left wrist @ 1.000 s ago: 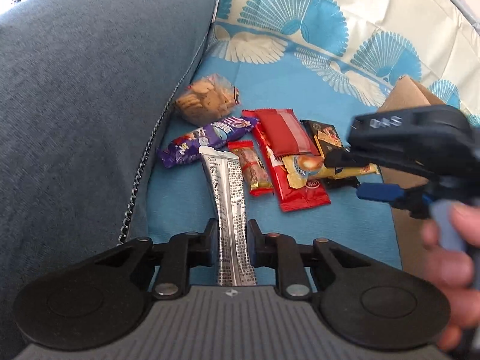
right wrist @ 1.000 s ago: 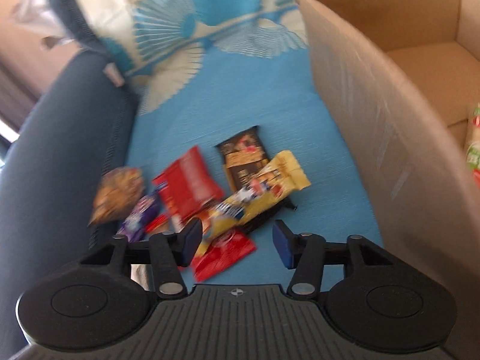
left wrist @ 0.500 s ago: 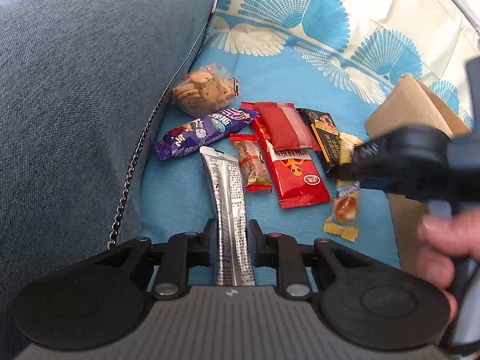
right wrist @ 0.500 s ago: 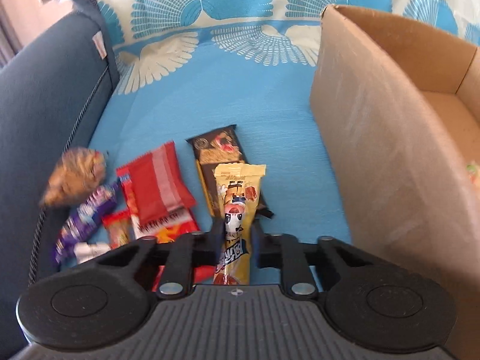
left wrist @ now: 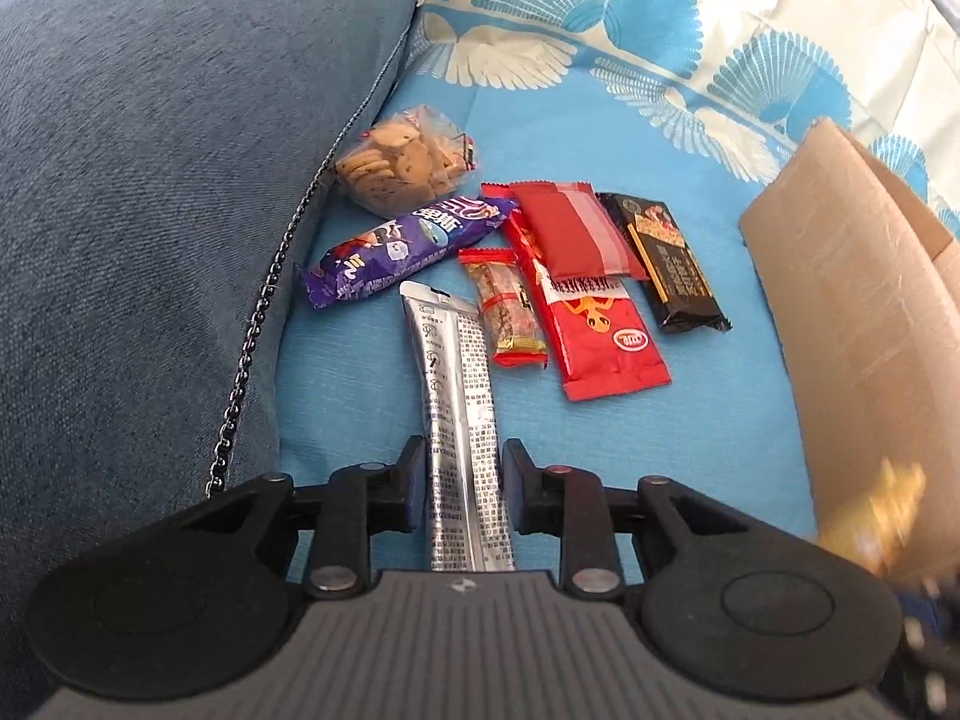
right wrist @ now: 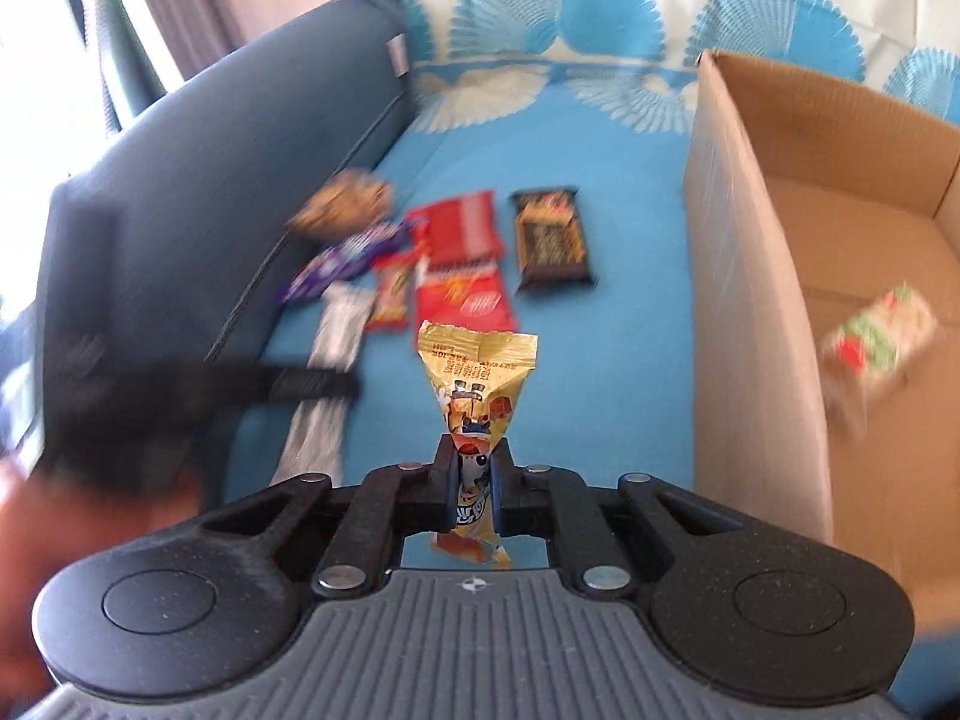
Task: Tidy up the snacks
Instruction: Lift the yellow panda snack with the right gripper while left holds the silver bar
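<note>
- The right gripper [right wrist: 473, 483] has just squeezed shut on the yellow snack [right wrist: 477, 384] and holds it in the air, near the cardboard box [right wrist: 756, 324].
- Next, I think it must go right, over the box wall, and let go inside, beside the green and red snack [right wrist: 876, 330].
- The left gripper [left wrist: 462, 480] has just been opening a little. The silver packet [left wrist: 459, 420] lies between its jaws, but the pads look just off it.
- Both grippers tip down toward the blue sofa seat [left wrist: 690, 456].
- The other snacks lie in a bunch at the far left.
</note>
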The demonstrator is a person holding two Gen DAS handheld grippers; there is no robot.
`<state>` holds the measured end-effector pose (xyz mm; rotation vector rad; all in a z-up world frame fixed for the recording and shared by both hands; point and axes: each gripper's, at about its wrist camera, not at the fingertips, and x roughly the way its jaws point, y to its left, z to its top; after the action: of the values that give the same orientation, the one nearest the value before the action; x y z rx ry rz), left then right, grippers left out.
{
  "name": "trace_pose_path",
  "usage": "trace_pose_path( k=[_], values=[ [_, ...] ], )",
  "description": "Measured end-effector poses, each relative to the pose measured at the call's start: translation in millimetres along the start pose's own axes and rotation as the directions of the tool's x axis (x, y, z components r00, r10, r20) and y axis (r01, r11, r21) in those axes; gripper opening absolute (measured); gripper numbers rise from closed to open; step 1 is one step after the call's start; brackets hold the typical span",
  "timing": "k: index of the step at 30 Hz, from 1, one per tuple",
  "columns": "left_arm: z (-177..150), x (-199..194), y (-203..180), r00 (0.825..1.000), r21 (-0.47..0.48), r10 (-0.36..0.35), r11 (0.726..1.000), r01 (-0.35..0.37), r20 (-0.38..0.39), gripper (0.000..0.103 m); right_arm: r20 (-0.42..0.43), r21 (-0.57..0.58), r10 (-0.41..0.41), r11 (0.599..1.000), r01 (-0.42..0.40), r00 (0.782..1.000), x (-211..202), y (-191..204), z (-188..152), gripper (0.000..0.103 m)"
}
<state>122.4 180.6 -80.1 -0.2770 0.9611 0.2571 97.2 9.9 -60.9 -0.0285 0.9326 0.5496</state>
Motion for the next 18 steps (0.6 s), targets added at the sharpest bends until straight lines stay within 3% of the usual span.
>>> trace_pose_path(
  k=[5, 7, 10, 14, 18],
  values=[
    [-2.1, 0.4, -8.2, 0.999, 0.037, 0.032, 0.999, -0.032, 0.006, 0.025, 0.012, -0.112, 0.038, 0.993, -0.036, 0.999, -19.5, -0.5, -24.0, 0.010],
    [-2.9, -1.3, -9.0, 0.999, 0.039, 0.034, 0.999, -0.034, 0.010, 0.023, -0.019, -0.122, 0.068, 0.990, -0.070, 0.998, -18.2, -1.5, -26.6, 0.010],
    [-4.4, -6.9, -8.5, 1.000, 0.037, 0.023, 0.999, -0.023, 0.021, 0.023, -0.022, -0.155, 0.047, 0.987, -0.050, 0.999, -11.7, -2.7, -35.8, 0.010],
    [-5.7, -11.7, 0.2, 0.998, -0.005, -0.053, 0.999, 0.053, -0.020, 0.023, -0.012, -0.120, 0.053, 0.991, -0.054, 0.999, 1.1, -6.0, -41.0, 0.013],
    [-11.1, -18.7, 11.5, 0.989, -0.068, -0.134, 0.989, 0.130, -0.058, 0.023, -0.012, -0.173, 0.039, 0.984, -0.041, 0.999, 11.1, 3.1, -43.7, 0.017]
  ],
)
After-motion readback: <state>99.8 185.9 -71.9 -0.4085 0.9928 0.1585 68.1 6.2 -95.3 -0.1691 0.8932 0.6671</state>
